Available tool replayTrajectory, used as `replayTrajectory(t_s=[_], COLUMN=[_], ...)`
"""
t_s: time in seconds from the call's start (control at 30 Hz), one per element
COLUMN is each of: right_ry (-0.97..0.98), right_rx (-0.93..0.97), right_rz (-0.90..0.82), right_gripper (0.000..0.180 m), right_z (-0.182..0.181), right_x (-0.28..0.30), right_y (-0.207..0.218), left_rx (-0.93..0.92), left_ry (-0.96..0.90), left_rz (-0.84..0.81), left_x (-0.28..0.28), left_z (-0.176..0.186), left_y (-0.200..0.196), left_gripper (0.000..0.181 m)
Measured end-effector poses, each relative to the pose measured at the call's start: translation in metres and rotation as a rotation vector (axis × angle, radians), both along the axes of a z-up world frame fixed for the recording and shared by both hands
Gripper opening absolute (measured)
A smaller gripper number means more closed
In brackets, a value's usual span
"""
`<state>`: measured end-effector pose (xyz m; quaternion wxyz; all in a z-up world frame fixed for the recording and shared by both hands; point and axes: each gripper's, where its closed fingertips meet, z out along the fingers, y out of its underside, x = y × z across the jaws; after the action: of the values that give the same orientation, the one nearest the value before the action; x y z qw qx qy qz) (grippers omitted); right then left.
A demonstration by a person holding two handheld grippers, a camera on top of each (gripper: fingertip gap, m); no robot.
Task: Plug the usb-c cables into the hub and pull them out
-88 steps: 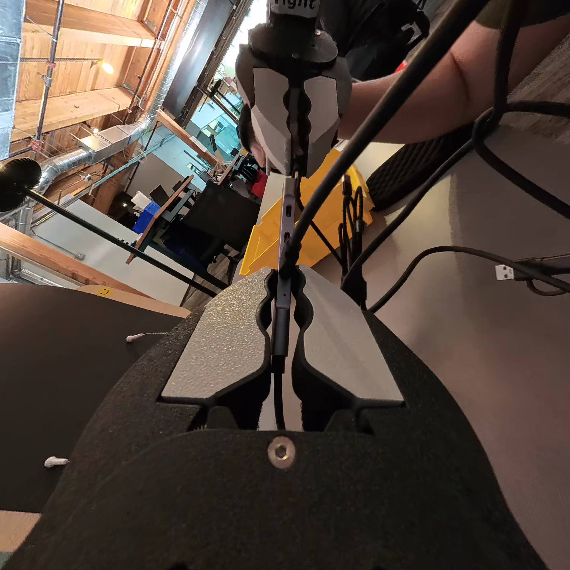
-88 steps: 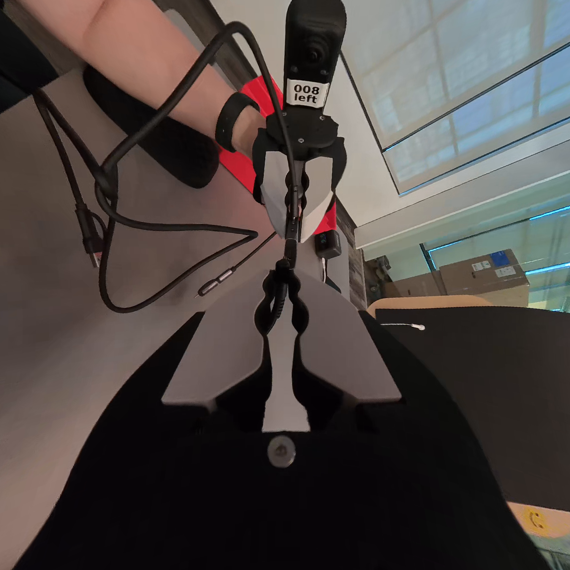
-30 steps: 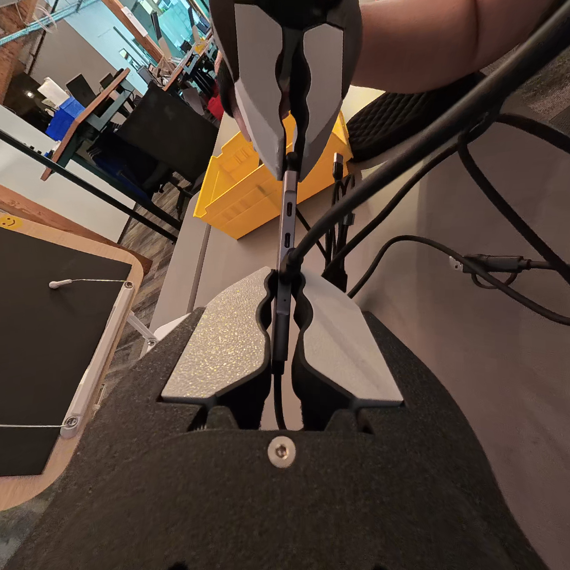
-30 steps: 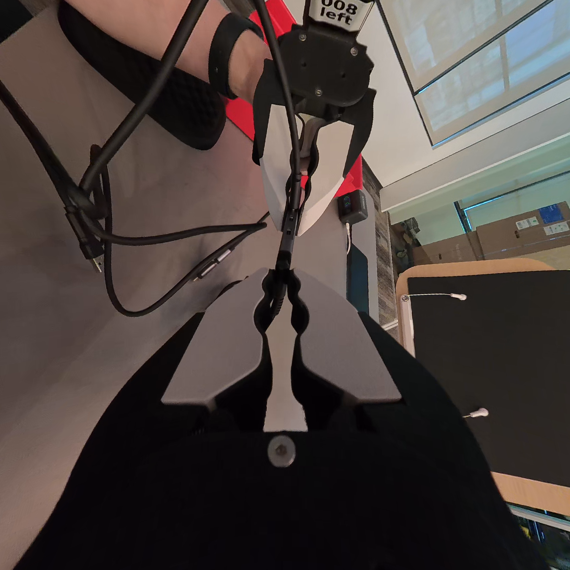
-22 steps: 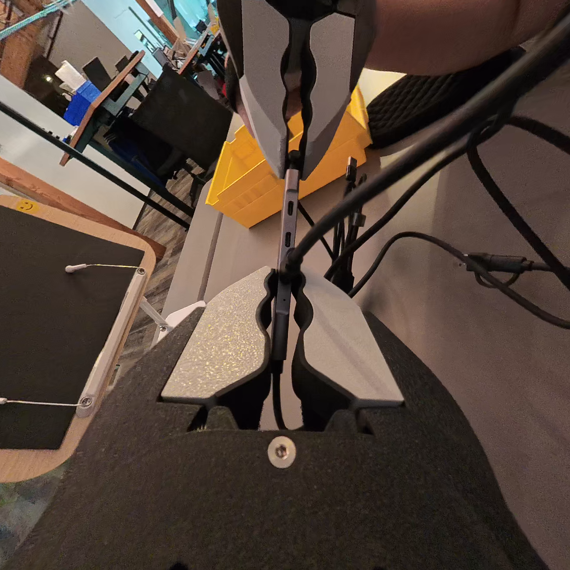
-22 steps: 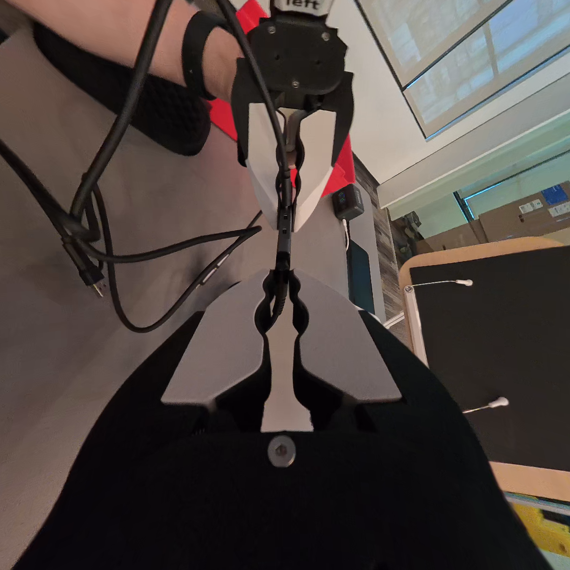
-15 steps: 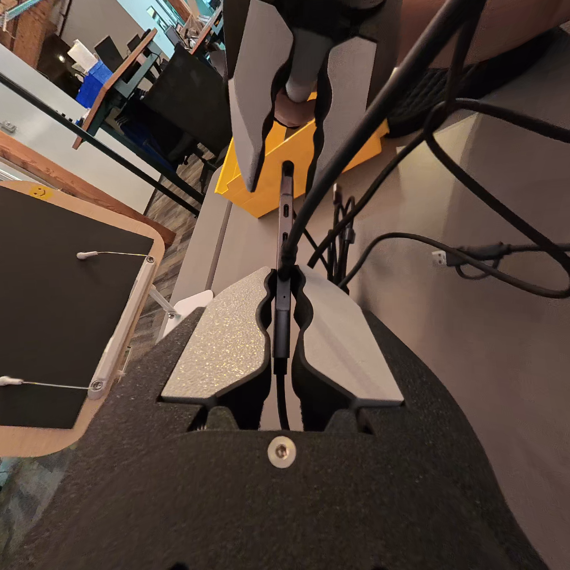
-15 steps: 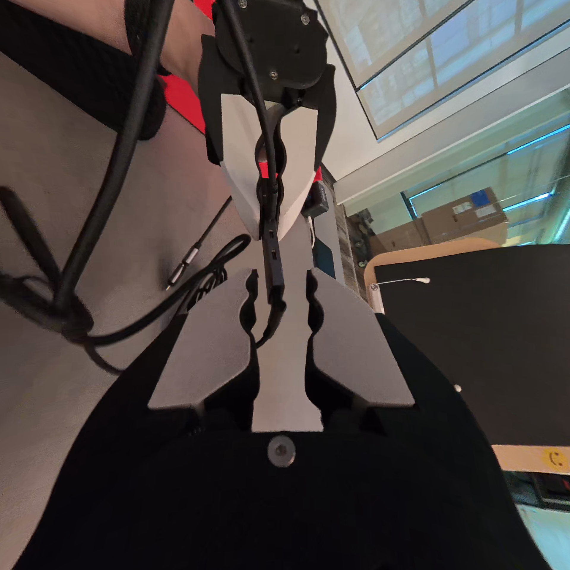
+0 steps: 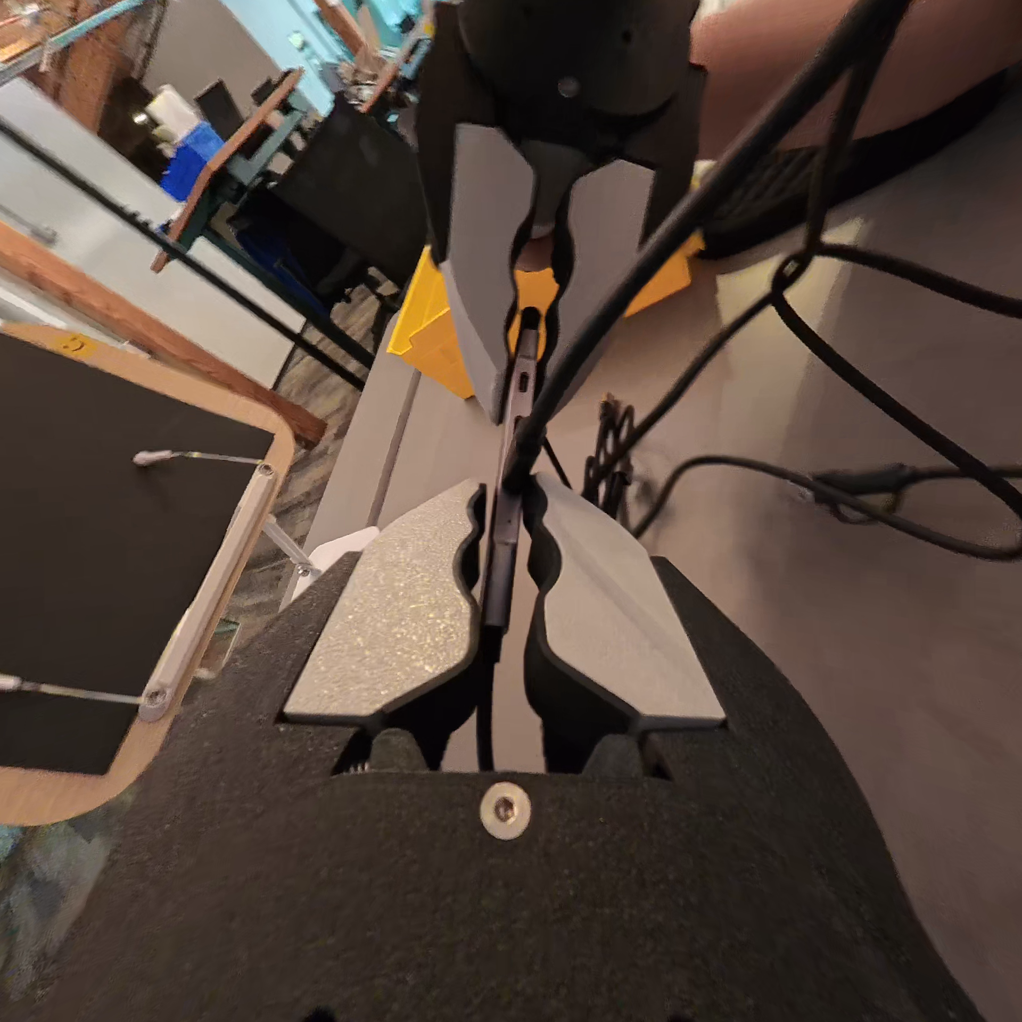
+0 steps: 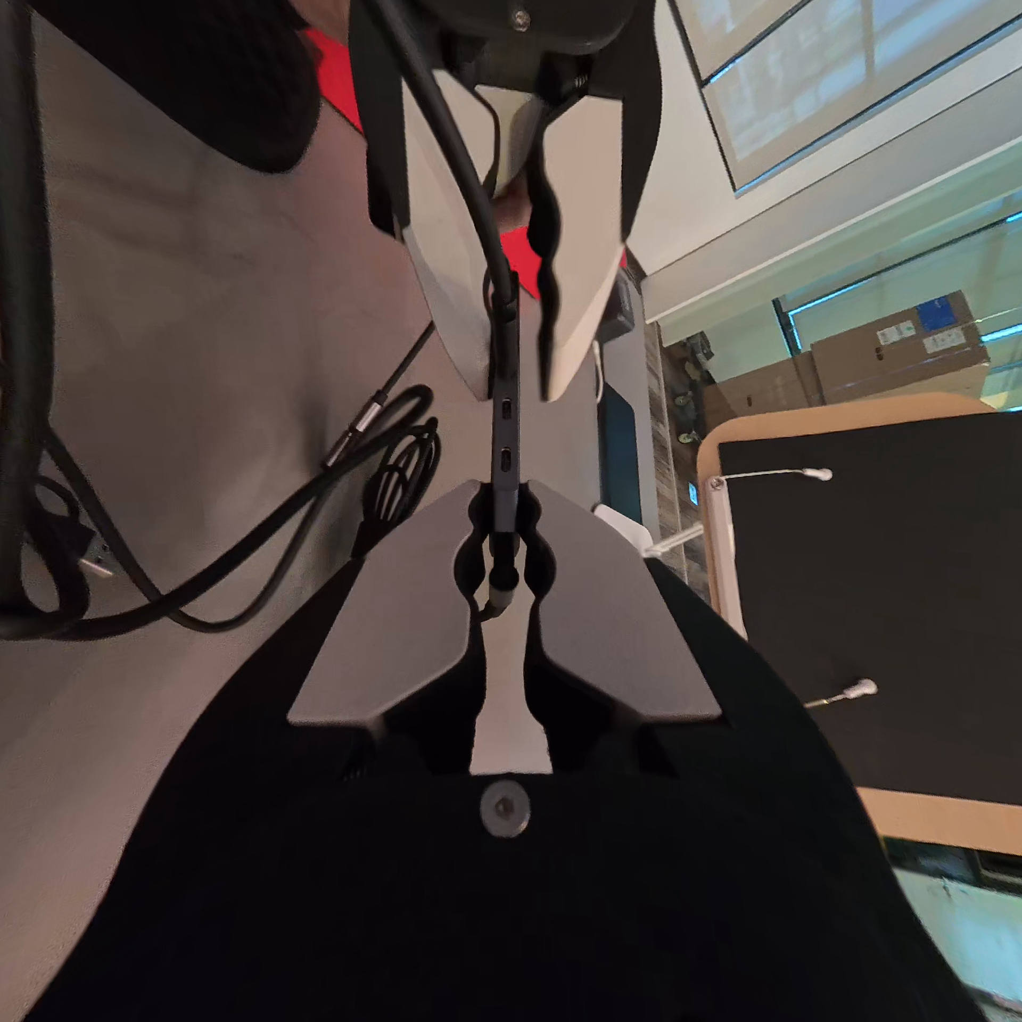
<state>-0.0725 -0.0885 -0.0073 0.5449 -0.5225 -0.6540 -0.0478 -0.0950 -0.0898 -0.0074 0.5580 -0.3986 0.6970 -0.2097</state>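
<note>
Metal hub [image 9: 506, 545]: slim, rigid, light; held off the bench, centre frame.
Left gripper [image 9: 507, 486]: fingers clamped on hub's flat sides.
Right gripper [image 10: 502, 486]: fingers narrow around the end plug [image 10: 502, 580]; contact unclear.
Cable [image 9: 636, 276]: stiff; grip plugs, not cords.

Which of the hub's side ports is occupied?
The port nearest the left gripper: a thick black cable enters it. The two ports toward the right gripper are empty.

One hub [image 10: 506, 442], two tools [image 9: 506, 484]
</note>
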Motion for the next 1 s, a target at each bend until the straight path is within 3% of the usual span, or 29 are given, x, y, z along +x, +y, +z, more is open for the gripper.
replayTrajectory(t_s=[0.13, 0.23, 0.47, 0.77, 1.0], right_ry=[0.024, 0.07, 0.228, 0.286, 0.366], right_rx=[0.008, -0.006, -0.076, -0.308, -0.461], right_rz=[-0.052, -0.089, -0.154, -0.23, -0.283], right_gripper=[0.01, 0.01, 0.01, 0.01, 0.01], right_z=[0.007, 0.016, 0.063, 0.161, 0.198], right_x=[0.013, 0.025, 0.064, 0.16, 0.263], right_y=[0.008, 0.016, 0.031, 0.064, 0.071], left_rx=[-0.199, -0.357, -0.446, -0.558, -0.596], left_ry=[-0.094, -0.244, -0.355, -0.166, -0.066], left_rz=[0.082, 0.073, 0.135, 0.161, 0.166], left_x=[-0.009, -0.02, -0.028, -0.006, 0.001], left_z=[0.012, 0.033, 0.035, -0.022, -0.045], left_y=[0.02, 0.032, 0.053, 0.053, 0.05], left_gripper=[0.043, 0.055, 0.05, 0.042, 0.04])
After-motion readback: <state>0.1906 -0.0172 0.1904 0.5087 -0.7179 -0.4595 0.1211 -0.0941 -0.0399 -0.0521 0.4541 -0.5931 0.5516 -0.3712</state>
